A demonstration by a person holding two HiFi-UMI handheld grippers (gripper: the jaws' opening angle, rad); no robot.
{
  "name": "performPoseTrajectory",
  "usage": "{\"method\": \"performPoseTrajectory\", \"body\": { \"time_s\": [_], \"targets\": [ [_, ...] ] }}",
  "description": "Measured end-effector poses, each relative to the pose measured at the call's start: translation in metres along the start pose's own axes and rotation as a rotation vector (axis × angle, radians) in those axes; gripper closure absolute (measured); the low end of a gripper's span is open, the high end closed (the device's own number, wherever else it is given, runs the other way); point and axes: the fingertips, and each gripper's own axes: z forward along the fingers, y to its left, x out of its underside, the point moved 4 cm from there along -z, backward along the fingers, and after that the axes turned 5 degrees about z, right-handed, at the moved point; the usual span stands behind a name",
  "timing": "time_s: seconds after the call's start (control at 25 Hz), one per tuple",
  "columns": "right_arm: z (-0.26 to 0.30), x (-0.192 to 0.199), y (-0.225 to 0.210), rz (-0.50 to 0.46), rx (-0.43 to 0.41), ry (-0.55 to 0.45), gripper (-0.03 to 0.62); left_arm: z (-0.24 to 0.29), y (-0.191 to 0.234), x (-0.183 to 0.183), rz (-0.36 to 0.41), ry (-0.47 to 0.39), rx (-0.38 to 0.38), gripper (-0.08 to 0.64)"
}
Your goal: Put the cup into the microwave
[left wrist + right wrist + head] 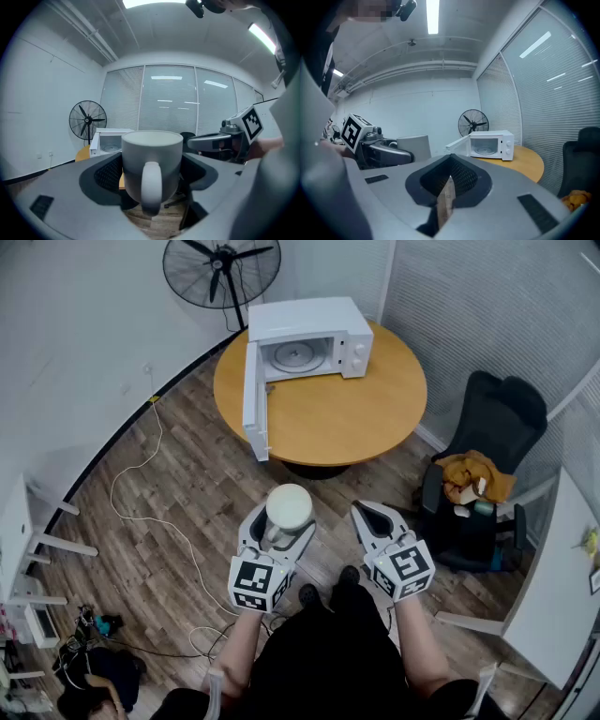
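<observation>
I hold a white cup (289,506) upright between the jaws of my left gripper (284,524), which is shut on it above the wood floor. In the left gripper view the cup (152,164) fills the middle, its handle facing the camera. My right gripper (371,515) hovers beside it to the right, shut and holding nothing; its jaws meet in the right gripper view (447,190). The white microwave (309,338) stands at the back of the round wooden table (356,418), its door (254,399) swung wide open and the glass turntable inside bare.
A black office chair (492,427) with an orange cloth (474,474) on it stands right of the table. A floor fan (222,273) is behind the microwave. A white cable (141,486) trails over the floor at left. White desks flank both sides.
</observation>
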Motion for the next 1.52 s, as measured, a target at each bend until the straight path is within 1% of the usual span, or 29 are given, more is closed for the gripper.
{"method": "performPoseTrajectory", "body": {
  "time_s": [0.32, 0.64, 0.76, 0.84, 0.96, 1.12, 1.32, 1.52],
  "targets": [
    [0.002, -0.005, 0.004, -0.011, 0.004, -0.006, 0.584, -0.001, 0.001, -0.006, 0.008, -0.013, 0.01, 0.183],
    [-0.002, -0.001, 0.01, -0.007, 0.018, -0.008, 0.584, -0.006, -0.002, -0.005, 0.005, -0.017, 0.018, 0.183],
    [-0.002, 0.003, 0.007, 0.02, 0.041, -0.013, 0.583, -0.005, -0.004, -0.001, 0.005, -0.011, 0.02, 0.183],
    [-0.002, 0.007, 0.006, 0.05, 0.045, -0.014, 0.583, -0.005, -0.005, 0.003, -0.001, -0.005, 0.023, 0.183],
    [-0.003, 0.01, 0.003, 0.065, 0.047, -0.013, 0.583, -0.003, -0.006, 0.006, -0.006, 0.003, 0.02, 0.183],
    [0.001, 0.009, -0.012, 0.071, 0.038, -0.012, 0.583, 0.011, -0.007, 0.007, 0.004, 0.014, 0.008, 0.183],
    [0.017, 0.003, -0.041, 0.075, 0.032, -0.008, 0.583, 0.035, -0.001, 0.001, -0.004, 0.011, -0.007, 0.183],
    [0.038, -0.006, -0.073, 0.067, 0.0, 0.002, 0.583, 0.069, 0.011, -0.006, -0.009, 0.02, -0.036, 0.183]
  ]
}}
